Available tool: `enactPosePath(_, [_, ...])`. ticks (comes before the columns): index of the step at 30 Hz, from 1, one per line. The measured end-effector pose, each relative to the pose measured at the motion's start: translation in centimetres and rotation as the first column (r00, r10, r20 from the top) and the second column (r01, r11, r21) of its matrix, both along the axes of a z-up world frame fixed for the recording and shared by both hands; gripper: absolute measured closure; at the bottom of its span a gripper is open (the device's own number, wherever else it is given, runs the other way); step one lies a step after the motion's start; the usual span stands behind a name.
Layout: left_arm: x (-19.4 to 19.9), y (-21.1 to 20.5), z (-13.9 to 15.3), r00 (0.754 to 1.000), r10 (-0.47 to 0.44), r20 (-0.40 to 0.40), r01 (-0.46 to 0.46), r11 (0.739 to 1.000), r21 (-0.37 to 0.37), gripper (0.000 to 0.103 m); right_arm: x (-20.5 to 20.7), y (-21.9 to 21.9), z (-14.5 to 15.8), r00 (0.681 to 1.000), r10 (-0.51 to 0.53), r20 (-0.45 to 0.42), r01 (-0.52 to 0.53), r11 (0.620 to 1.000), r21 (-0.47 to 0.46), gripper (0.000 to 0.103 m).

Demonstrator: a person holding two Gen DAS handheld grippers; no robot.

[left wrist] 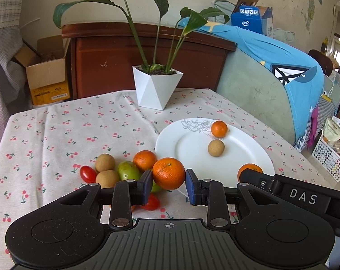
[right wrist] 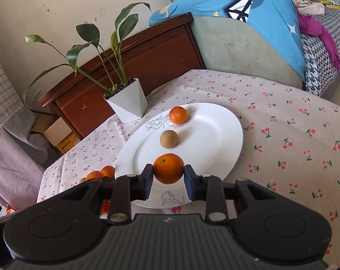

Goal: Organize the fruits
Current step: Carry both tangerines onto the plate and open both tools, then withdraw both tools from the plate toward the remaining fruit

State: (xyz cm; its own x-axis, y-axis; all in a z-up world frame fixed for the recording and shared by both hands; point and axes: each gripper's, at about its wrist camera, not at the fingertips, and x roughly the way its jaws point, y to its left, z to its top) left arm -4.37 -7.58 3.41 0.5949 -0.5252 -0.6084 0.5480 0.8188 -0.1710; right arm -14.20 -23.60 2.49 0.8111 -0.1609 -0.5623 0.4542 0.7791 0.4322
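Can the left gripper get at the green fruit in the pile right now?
Probably not yet. The left gripper is shut on a mandarin, so its jaws are full. The green fruit lies close below, wedged among a brown fruit and another mandarin; unload onto the plate first.

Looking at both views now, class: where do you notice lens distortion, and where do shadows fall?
Left wrist view: table edges bow, corners go dark. Right wrist view: the plate looks stretched and tilted; soft shadows sit under the mandarin and longan.
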Motion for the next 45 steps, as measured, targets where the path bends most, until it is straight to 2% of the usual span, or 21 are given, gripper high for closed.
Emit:
enactPosePath(5, [0.2, -1.1, -0.6, 1.000, -0.013, -0.016, 0.013, 1.000, 0.003, 0.074, -0.1, -0.7, -0.6, 1.000, -0.020, -0.012, 0.021, 0.999, 0.041, 0.073])
enactPosePath(15, [0.2, -2.4, -1.1, 0.999, -0.034, -0.017, 0.034, 0.999, 0.015, 0.072, -0.2, -1.1, -0.8, 0.999, -0.050, -0.014, 0.050, 0.997, 0.059, 0.070])
enactPosePath(19, [0.2, -2.1, -0.8, 1.000, -0.007, -0.005, 0.007, 1.000, 0.013, 0.055, -0.2, -1.2, -0.9, 0.998, -0.056, -0.012, 0.057, 0.996, 0.073, 0.070])
enactPosePath(24, [0.2, -1.5, -0.1, 1.000, 0.013, 0.007, -0.014, 1.000, 0.019, 0.048, -0.2, -1.1, -0.7, 0.999, -0.047, -0.002, 0.047, 0.996, 0.073, 0.069])
enactPosePath(33, [0.3, 0.7, 1.1, 0.997, 0.078, 0.007, -0.078, 0.996, 0.046, 0.038, 0.3, 0.2, -0.1, 0.999, 0.028, 0.016, -0.029, 0.999, 0.046, 0.063])
enactPosePath(40, [1.0, 3.4, 1.9, 0.987, 0.163, -0.004, -0.162, 0.984, 0.067, 0.037, 0.4, 1.9, 0.2, 0.995, 0.103, 0.014, -0.102, 0.994, -0.025, 0.063])
enactPosePath(45, [1.5, 5.4, 1.9, 0.977, 0.212, -0.028, -0.209, 0.975, 0.072, 0.037, 0.5, 2.7, 0.2, 0.990, 0.143, 0.012, -0.143, 0.989, -0.037, 0.063])
